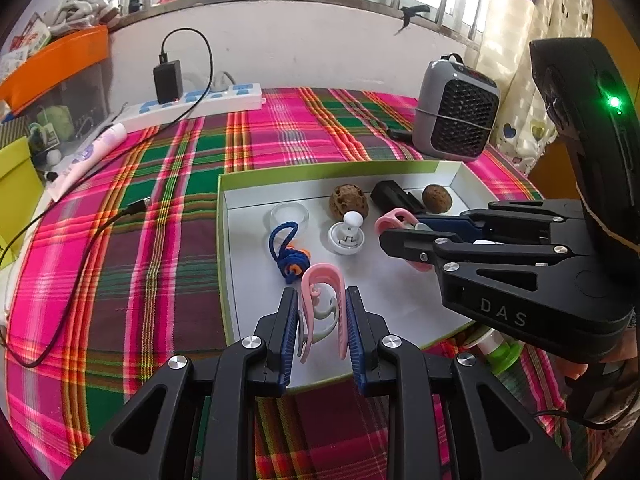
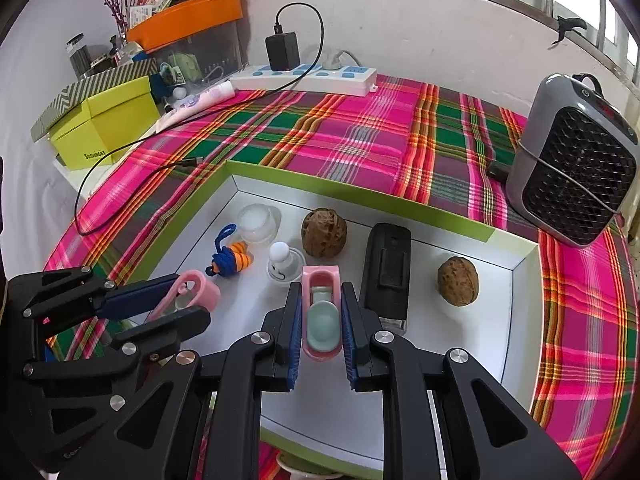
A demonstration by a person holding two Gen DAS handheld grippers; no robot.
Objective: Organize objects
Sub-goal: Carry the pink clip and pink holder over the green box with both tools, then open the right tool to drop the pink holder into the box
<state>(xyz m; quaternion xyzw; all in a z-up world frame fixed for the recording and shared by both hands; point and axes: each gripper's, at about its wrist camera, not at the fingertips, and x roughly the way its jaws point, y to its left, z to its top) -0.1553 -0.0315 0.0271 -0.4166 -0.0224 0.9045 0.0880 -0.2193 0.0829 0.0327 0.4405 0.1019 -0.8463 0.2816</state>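
A: What does the left gripper hold?
B: A pink clip, pinched over the tray.
A: And the right gripper?
B: Clamped on a pink toilet, inside the tray beside the black block.

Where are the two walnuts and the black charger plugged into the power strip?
Larger walnut (image 2: 324,238), right wrist view, middle of its shell.
Smaller walnut (image 2: 457,281), right wrist view, middle of its shell.
Black charger (image 2: 283,51), right wrist view, front face.

Two pink clips over tray
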